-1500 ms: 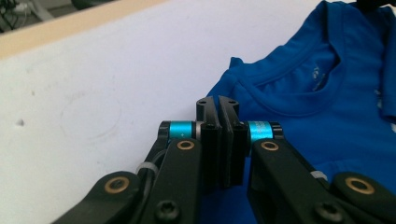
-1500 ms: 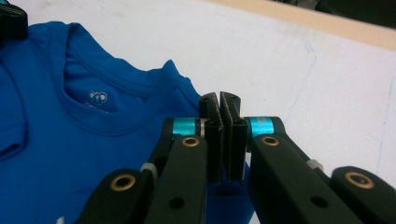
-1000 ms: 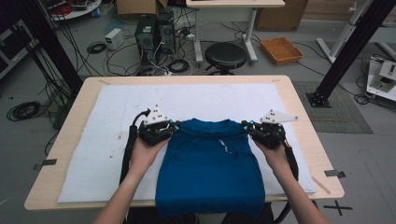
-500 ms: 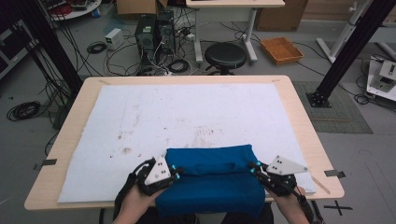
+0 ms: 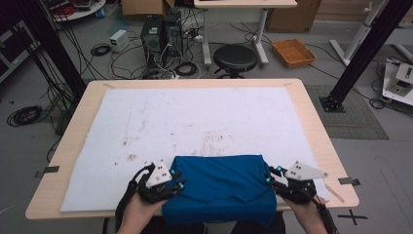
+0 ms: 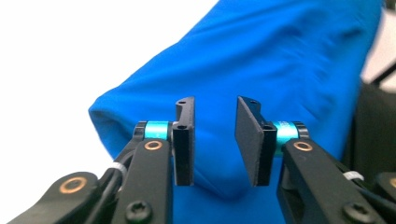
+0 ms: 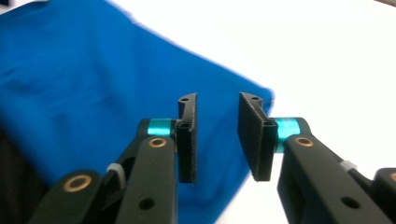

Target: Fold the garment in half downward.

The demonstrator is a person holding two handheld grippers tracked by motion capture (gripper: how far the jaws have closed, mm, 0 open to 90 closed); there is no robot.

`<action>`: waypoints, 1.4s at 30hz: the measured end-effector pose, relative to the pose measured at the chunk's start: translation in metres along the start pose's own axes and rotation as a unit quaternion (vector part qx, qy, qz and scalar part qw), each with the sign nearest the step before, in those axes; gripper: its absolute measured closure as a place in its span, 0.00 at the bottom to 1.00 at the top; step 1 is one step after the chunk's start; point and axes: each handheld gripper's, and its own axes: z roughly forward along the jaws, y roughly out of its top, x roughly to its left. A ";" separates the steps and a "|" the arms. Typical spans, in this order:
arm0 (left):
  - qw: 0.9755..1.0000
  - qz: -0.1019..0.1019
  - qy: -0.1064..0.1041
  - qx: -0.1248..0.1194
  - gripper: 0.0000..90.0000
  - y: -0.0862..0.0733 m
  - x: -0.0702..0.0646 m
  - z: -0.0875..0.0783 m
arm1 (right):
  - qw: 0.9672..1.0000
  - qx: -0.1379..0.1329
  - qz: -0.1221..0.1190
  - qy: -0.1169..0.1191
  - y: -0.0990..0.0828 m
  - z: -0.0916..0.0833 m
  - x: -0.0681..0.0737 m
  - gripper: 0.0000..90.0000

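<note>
With both our left gripper (image 5: 176, 184) and right gripper (image 5: 271, 181) just spread, empty, the folded blue shirt (image 5: 220, 187) overhanging the table (image 5: 311, 126) edge may slide off.

Both hands come in from the near edge, well apart. The left gripper (image 5: 178, 184) and the right gripper (image 5: 268, 179) point inward at each other. Each one's jaws have just been opening and stand parted, with nothing pinched between the pads.

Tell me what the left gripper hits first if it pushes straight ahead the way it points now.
Most likely the folded blue shirt: the left gripper has just been opening, with nothing between its pads, and the shirt's rounded edge lies right ahead. How near it is cannot be told.
</note>
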 end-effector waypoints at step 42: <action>0.993 -0.101 0.019 0.049 0.93 0.013 0.071 0.038 | 0.992 0.047 0.115 0.035 0.015 0.075 -0.062 0.96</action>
